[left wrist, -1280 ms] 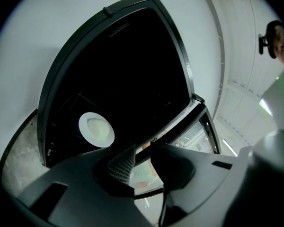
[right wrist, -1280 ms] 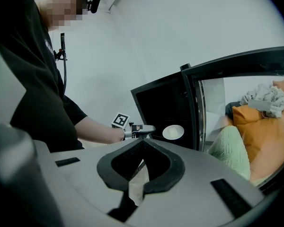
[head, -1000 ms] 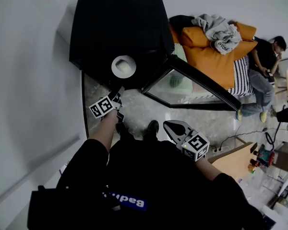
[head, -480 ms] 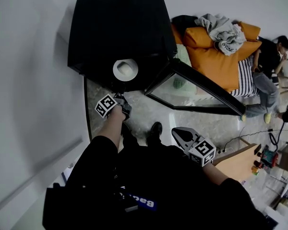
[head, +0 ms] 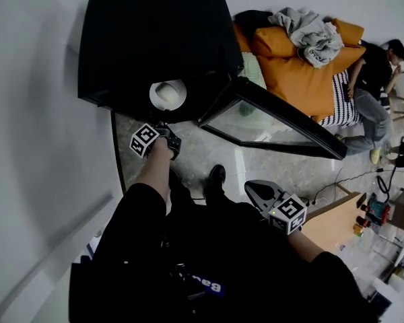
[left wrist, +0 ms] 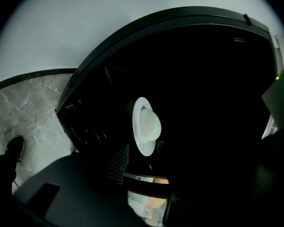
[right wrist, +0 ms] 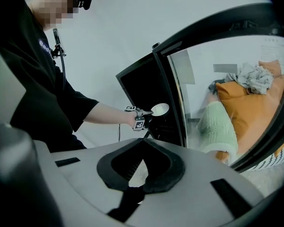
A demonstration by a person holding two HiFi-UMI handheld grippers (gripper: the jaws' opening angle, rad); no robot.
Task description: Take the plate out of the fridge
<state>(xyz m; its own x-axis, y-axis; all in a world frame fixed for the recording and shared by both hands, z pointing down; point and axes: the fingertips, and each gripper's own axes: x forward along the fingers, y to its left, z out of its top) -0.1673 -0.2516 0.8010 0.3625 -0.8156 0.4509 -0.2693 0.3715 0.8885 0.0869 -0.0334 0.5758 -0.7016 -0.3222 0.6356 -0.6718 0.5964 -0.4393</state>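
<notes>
A white plate [head: 167,94] lies on a wire shelf inside the black fridge [head: 155,32], whose glass door [head: 276,123] stands swung open to the right. My left gripper [head: 163,128] hangs just in front of the shelf and points at the plate [left wrist: 146,126], a short way off it. Its jaws have just been opening and nothing is between them. In the right gripper view the left gripper [right wrist: 141,119] is right beside the plate [right wrist: 160,109]. My right gripper [head: 250,184] is low by my right side, shut and holding nothing [right wrist: 143,143].
An orange sofa [head: 303,73] with a heap of grey clothes stands behind the door. A person [head: 374,86] sits at its right end. A wooden table [head: 330,227] with small items is at lower right, and a cable trails over the marble floor [head: 269,163]. A white wall runs along the left.
My left gripper has sunk lower in front of the fridge opening and rolled. The right gripper has drifted down and to the right. The plate has stayed on its shelf.
</notes>
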